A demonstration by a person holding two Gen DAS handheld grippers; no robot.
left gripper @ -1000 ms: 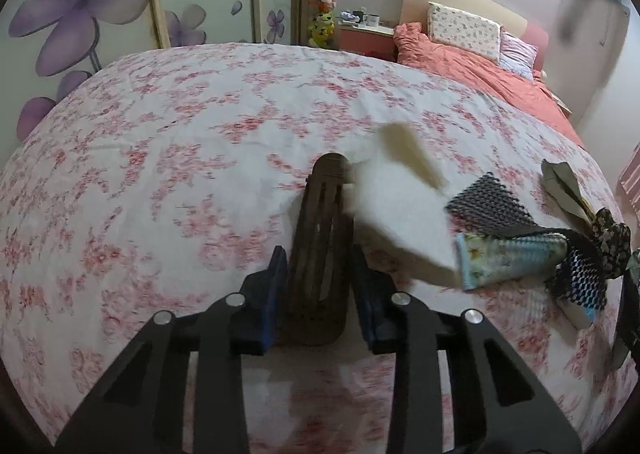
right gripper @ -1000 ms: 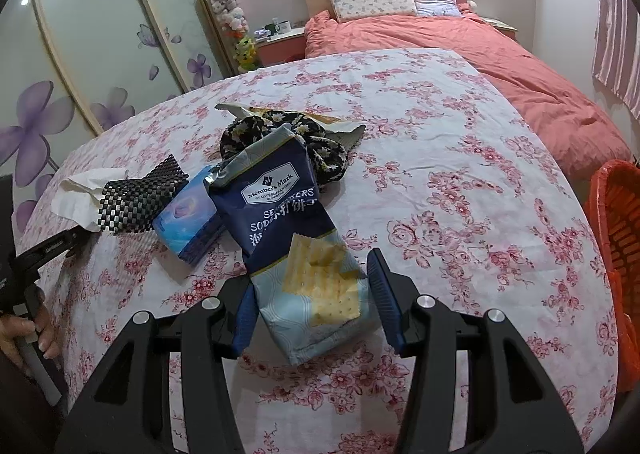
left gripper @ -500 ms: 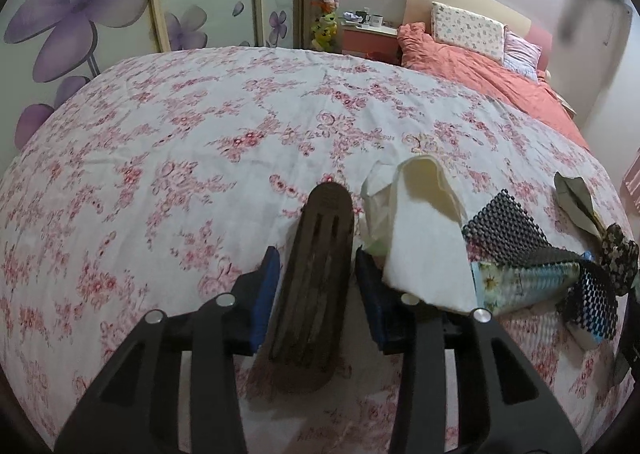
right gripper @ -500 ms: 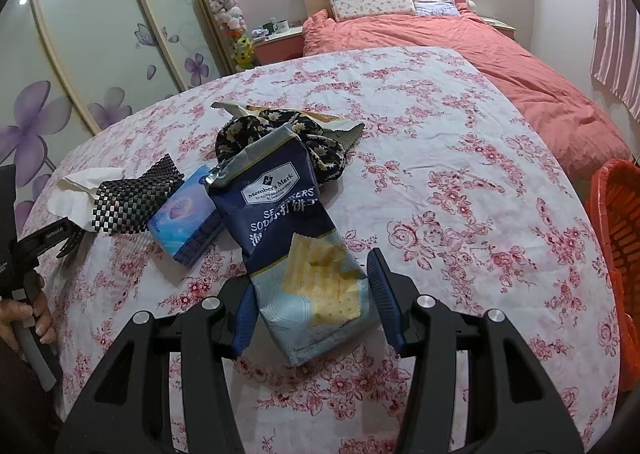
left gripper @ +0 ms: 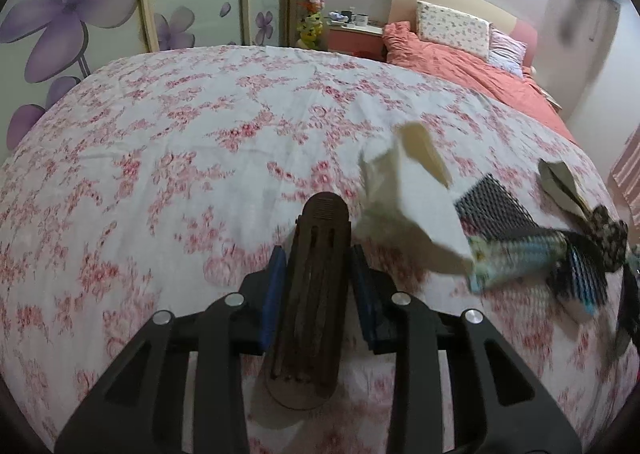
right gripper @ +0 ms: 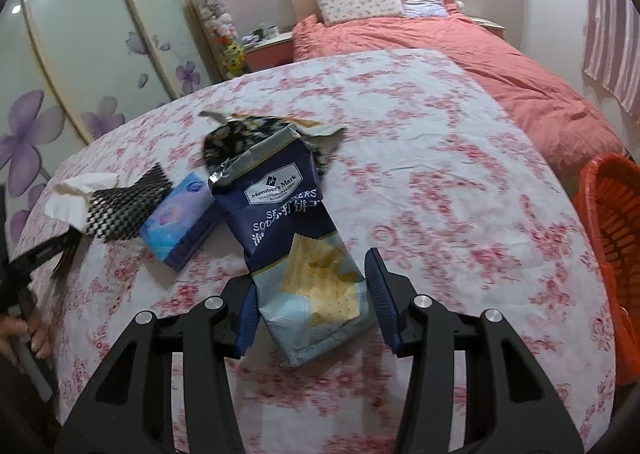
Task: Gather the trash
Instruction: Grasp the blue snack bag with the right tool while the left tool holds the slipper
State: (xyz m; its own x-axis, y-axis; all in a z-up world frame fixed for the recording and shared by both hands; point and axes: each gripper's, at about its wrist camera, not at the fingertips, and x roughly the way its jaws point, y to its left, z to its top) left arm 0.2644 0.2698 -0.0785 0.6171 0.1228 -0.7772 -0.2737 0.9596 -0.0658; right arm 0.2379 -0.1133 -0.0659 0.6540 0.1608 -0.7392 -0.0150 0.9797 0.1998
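Note:
On the flowered bedspread [left gripper: 168, 157], my left gripper [left gripper: 317, 254] has a dark brown slotted piece [left gripper: 316, 294] between its blue pads. Its jaws are closing and the pads press the piece's sides. Right of it lie a white tissue [left gripper: 408, 213], a black mesh scrap [left gripper: 492, 209] and a blue tissue pack [left gripper: 516, 258]. In the right wrist view my right gripper [right gripper: 310, 274] is closing on the lower end of a navy cracker bag [right gripper: 280, 205], pads against its edges. A dark floral cloth [right gripper: 236, 137] lies behind the bag.
An orange basket [right gripper: 612, 221] stands off the bed's right edge. A second bed with a coral quilt [right gripper: 500, 65] lies beyond. A hand [right gripper: 36, 338] shows at the left rim. Wardrobe doors with purple flowers [left gripper: 72, 13] line the left wall.
The left jaws spread slightly around the brown piece half a second ago and have narrowed on it again. The tissue looks blurred. The right gripper and the cracker bag stay as before.

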